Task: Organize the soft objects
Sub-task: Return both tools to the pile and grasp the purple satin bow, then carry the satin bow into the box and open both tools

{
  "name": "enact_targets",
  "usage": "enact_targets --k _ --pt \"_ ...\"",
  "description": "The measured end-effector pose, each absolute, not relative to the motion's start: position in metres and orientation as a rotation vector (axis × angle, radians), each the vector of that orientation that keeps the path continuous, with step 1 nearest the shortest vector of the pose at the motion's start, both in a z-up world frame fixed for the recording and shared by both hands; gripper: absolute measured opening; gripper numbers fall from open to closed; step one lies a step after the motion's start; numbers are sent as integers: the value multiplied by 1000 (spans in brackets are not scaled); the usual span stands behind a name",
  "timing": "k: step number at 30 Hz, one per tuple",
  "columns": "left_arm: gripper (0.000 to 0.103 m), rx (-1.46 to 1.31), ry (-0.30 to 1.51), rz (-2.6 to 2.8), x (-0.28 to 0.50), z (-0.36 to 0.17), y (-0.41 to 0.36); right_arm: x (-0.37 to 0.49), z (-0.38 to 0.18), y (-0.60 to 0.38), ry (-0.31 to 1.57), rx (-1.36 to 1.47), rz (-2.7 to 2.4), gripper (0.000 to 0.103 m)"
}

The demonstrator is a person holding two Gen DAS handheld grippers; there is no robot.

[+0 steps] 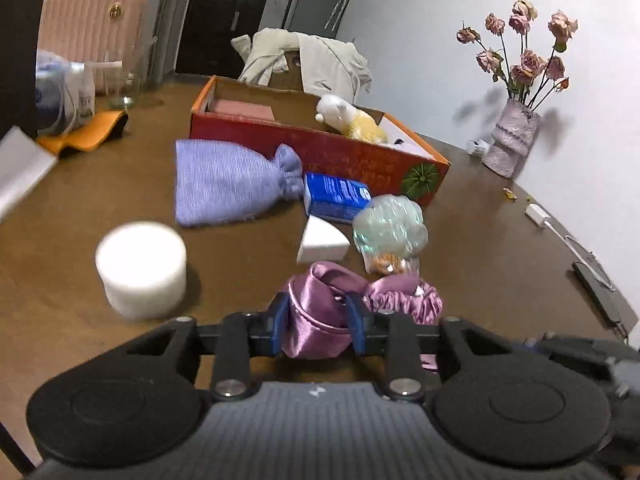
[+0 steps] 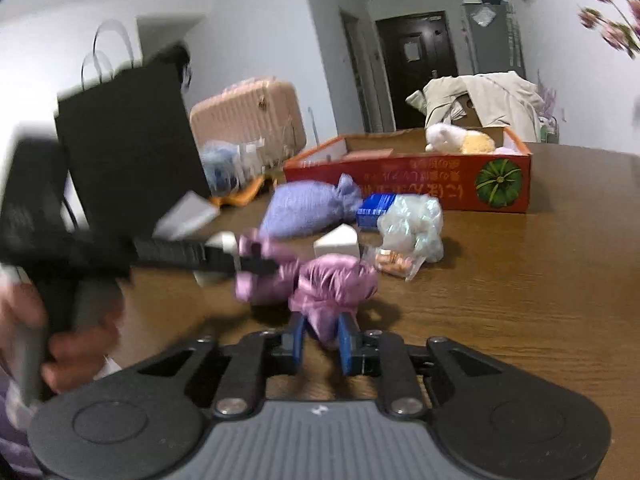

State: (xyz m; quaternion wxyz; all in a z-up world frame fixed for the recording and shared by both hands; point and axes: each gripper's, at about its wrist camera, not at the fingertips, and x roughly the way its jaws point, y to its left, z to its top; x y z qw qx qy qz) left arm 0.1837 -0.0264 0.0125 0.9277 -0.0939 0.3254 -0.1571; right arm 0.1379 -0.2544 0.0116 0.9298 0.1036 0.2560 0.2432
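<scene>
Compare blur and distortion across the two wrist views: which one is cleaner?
Left wrist view: cleaner; blue box and lavender pouch fairly crisp, white cylinder slightly smeared, fisheye bends the table edge. Right wrist view: heavy motion blur at left, smearing the black bag and left gripper; purple satin fabric soft; orange box readable.

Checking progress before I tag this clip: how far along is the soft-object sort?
Done: a plush toy and a pink block sit in the red box.
In hand: both the left gripper and the right gripper pinch the purple satin cloth.
Left on the table: knit pouch, white sponge, white roll, bubble wrap.
</scene>
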Motion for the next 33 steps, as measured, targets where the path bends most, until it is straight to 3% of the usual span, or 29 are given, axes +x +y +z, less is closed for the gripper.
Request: enact_targets --k 3,9,11,13,15,17,18,19,27,33 --pt "31 -171 655 -325 175 8 -28 148 19 -268 501 338 479 39" --pt "33 -170 661 -331 169 4 -28 185 0 -248 596 271 375 35" --pt "41 -175 665 -325 170 4 -26 187 -5 -244 606 256 382 31" --pt "55 -181 665 -303 173 4 -23 186 -7 -242 617 255 408 26" --pt "57 -202 679 -301 179 2 -19 185 -8 -241 624 250 422 24" --pt "49 -229 692 -326 184 -1 -16 185 -9 -240 631 249 430 20" --pt "32 -243 700 -347 185 -1 -15 184 -8 -240 637 248 437 12" --pt "29 -254 708 -364 187 -1 -15 183 -6 -239 638 244 434 9" --pt "24 -243 606 -420 201 38 -18 194 38 -250 548 233 434 8" --pt "23 -208 512 -440 263 93 -19 253 93 -254 440 185 465 8"
